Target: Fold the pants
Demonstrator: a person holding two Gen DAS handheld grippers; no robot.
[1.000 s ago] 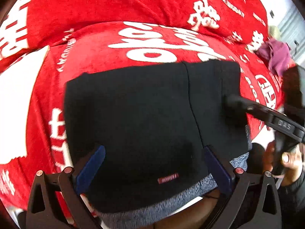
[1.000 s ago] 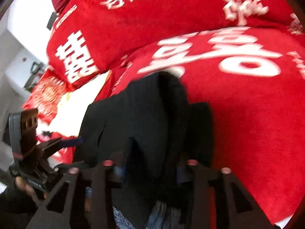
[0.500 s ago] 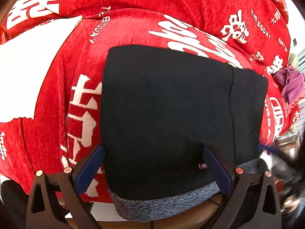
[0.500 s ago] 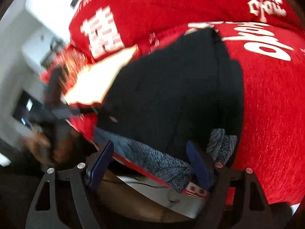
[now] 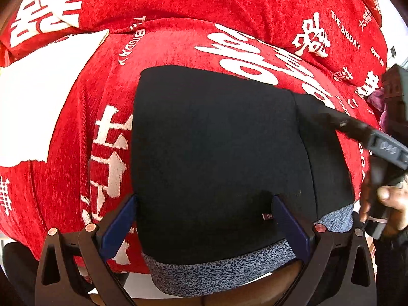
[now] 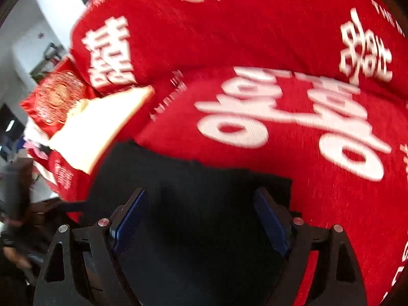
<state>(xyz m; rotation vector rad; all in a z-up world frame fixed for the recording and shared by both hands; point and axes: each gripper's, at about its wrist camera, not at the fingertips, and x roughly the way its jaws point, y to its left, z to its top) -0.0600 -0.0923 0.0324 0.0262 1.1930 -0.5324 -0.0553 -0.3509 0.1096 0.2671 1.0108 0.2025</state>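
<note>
The black pants (image 5: 216, 153) lie folded into a flat rectangle on a red cushion (image 5: 178, 46), with the grey speckled waistband (image 5: 219, 270) at the near edge. My left gripper (image 5: 204, 219) is open, its blue pads on either side of the near part of the fold. My right gripper (image 6: 201, 214) is open over the black fabric (image 6: 193, 193). It also shows in the left wrist view (image 5: 357, 130), with its finger tip at the right edge of the pants.
The red cushion with white characters sits against a red backrest (image 6: 229, 25). A white patch (image 5: 38, 97) lies to the left of the pants. A purple cloth (image 5: 380, 99) lies at the far right. A red patterned pillow (image 6: 56, 99) is at the left.
My right gripper, shut on the fabric a second ago, has opened and swung back over the folded pants. The left view has shifted slightly; the fold lies flat.
</note>
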